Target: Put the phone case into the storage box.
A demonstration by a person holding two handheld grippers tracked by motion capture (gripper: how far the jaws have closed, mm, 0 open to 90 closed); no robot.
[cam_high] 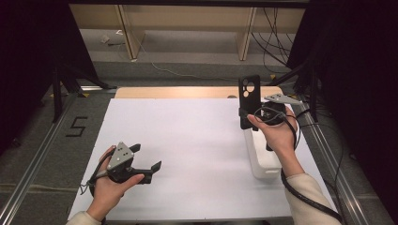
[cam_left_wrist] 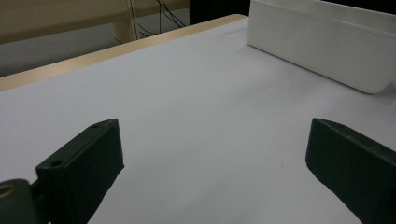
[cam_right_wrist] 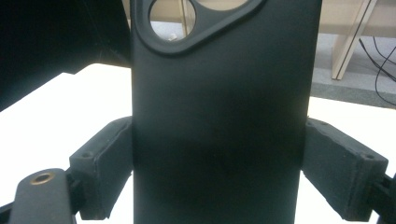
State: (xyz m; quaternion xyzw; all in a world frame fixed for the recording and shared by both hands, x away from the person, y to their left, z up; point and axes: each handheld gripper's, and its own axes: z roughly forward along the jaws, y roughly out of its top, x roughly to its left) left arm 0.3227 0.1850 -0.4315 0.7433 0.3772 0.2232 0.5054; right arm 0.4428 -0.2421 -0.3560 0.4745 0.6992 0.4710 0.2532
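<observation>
A black phone case (cam_high: 248, 101) with a camera cutout at its top stands upright at the right of the white table, held above the table. My right gripper (cam_high: 248, 114) is shut on its lower part. In the right gripper view the phone case (cam_right_wrist: 219, 116) rises between both jaws, which press its two long edges. My left gripper (cam_high: 146, 157) rests low over the table's front left, open, with nothing between its fingers. In the left gripper view the left gripper (cam_left_wrist: 215, 161) has its jaws wide apart over bare white surface.
A white rectangular box (cam_high: 261, 157) lies on the table under the right hand, and the box (cam_left_wrist: 322, 44) shows ahead of the left jaws. A wooden strip (cam_high: 187, 92) runs along the table's far edge. Shelving and cables stand behind.
</observation>
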